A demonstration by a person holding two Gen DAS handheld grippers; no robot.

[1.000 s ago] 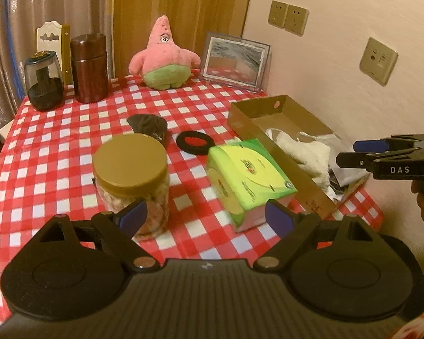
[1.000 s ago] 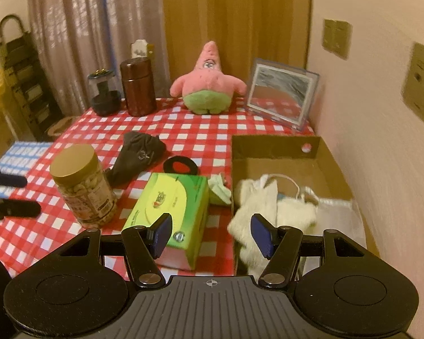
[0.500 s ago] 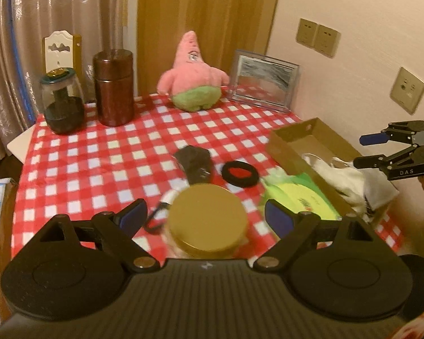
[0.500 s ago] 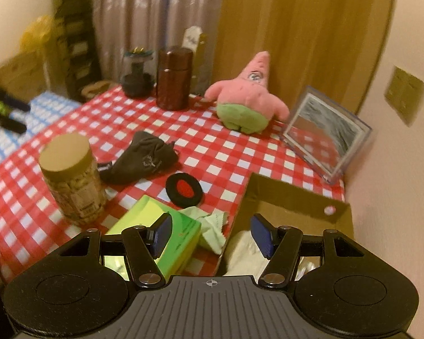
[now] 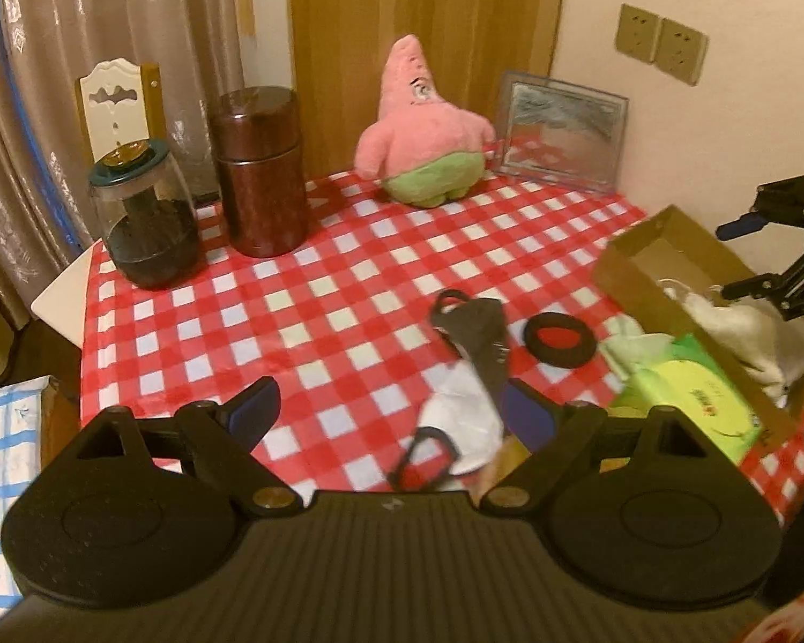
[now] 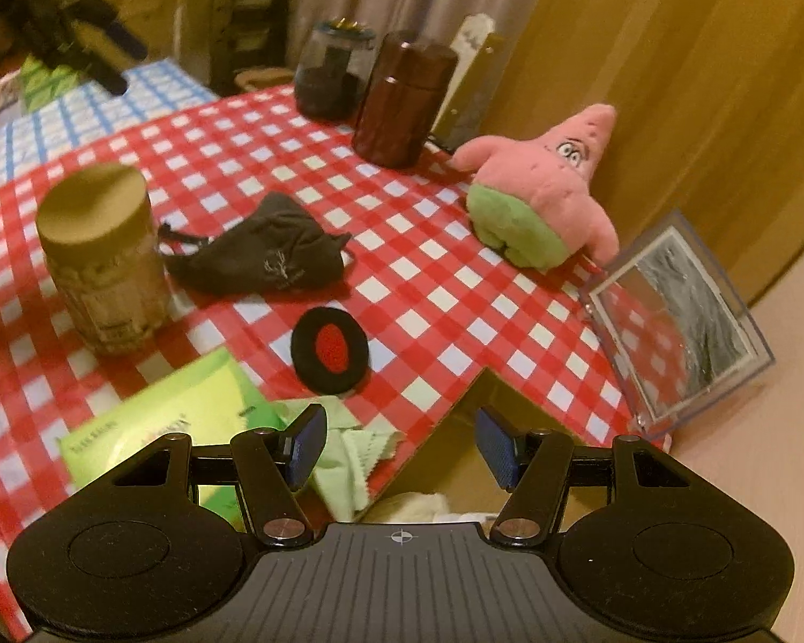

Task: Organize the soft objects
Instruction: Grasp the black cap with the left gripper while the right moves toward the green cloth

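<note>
Hovering released, both grippers, left gripper (image 5: 388, 415) and right gripper (image 6: 399, 447), grasp nothing; pink star-shaped plush toy (image 6: 541, 198) sits at red-checked table's (image 5: 316, 311) far edge; brown cardboard box (image 5: 670, 252) at right edge.

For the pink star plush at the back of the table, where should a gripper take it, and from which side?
Likely the pointed head of the pink star plush, taken from above and in front: it stands upright, the tip is its narrowest part, and the curtain blocks the rear.
</note>
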